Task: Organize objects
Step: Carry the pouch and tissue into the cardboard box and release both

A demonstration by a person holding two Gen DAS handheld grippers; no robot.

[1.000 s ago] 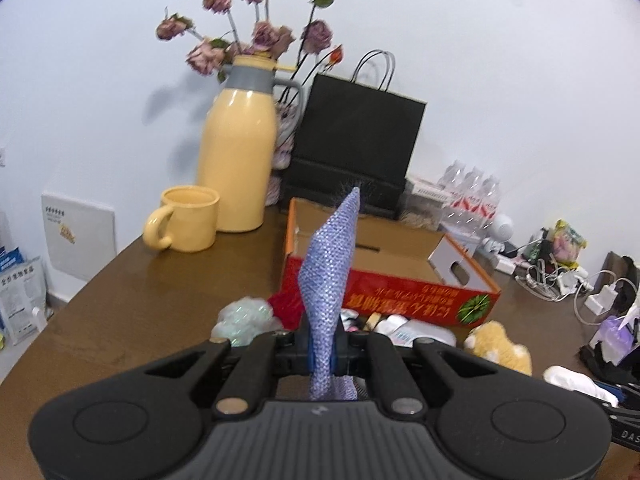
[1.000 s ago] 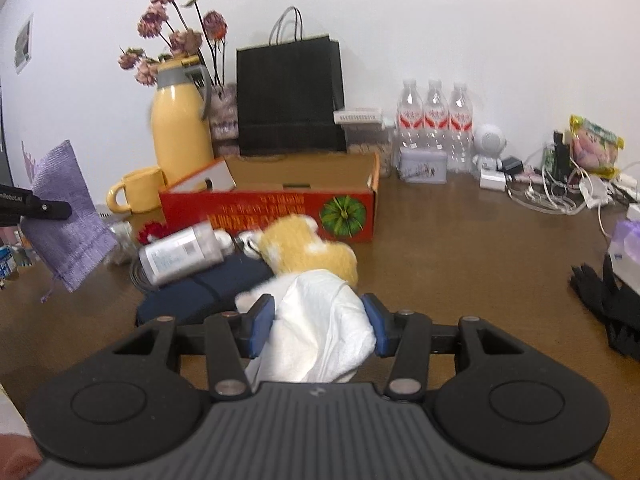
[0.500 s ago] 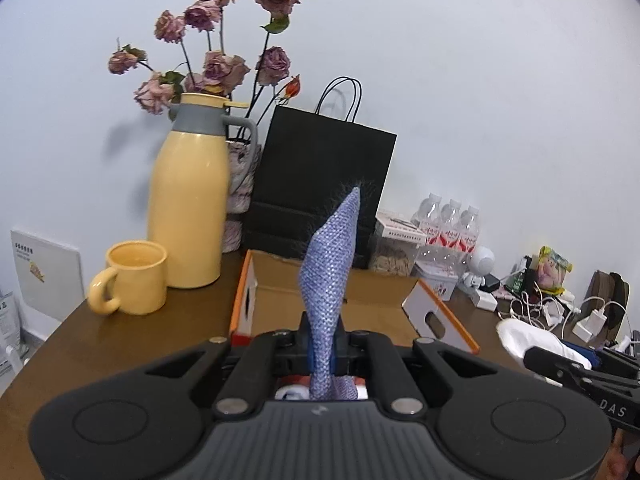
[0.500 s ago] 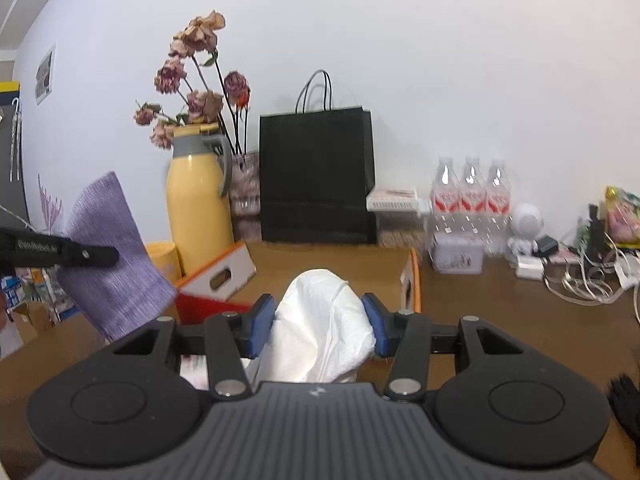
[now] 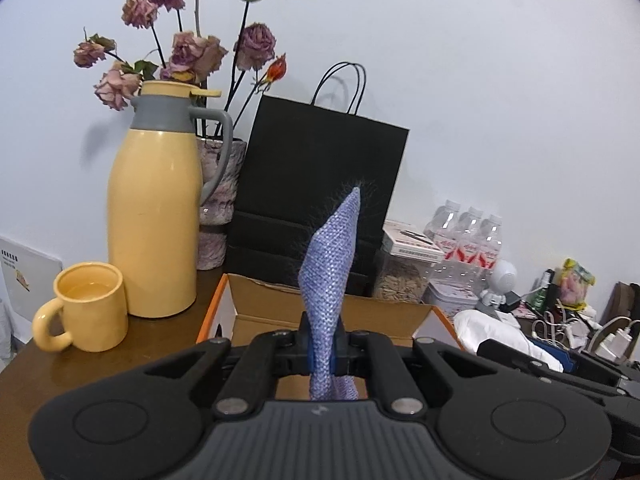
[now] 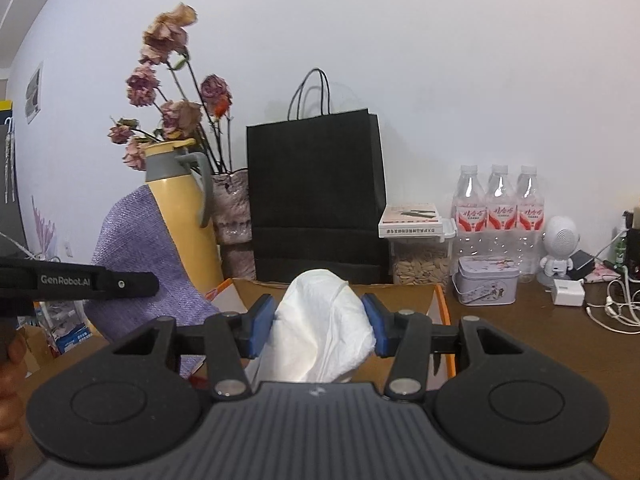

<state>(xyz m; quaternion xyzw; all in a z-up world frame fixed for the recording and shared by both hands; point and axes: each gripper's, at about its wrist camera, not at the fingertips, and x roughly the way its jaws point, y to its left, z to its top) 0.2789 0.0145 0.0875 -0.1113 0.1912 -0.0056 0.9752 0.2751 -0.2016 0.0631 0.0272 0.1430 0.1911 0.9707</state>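
My left gripper (image 5: 325, 354) is shut on a purple woven cloth pouch (image 5: 331, 276) that stands up between its pads; the same pouch (image 6: 136, 264) shows at the left of the right wrist view. My right gripper (image 6: 318, 322) is shut on a white crumpled bag (image 6: 324, 326). Both grippers hang just above the near side of an open orange cardboard box (image 5: 256, 312), whose far wall (image 6: 400, 296) shows behind the white bag. The white bag (image 5: 492, 332) also appears at the right of the left wrist view.
Behind the box stand a yellow thermos jug (image 5: 154, 216), a yellow mug (image 5: 86, 306), a vase of dried roses (image 5: 218, 184) and a black paper bag (image 5: 320, 192). To the right are water bottles (image 6: 498, 216), a small tin (image 6: 486, 280), a white robot figure (image 6: 560, 246) and cables (image 6: 612, 308).
Both grippers have risen and moved forward from over the pile of loose objects to over the box, each keeping its hold. The jug, mug and black bag loom larger.
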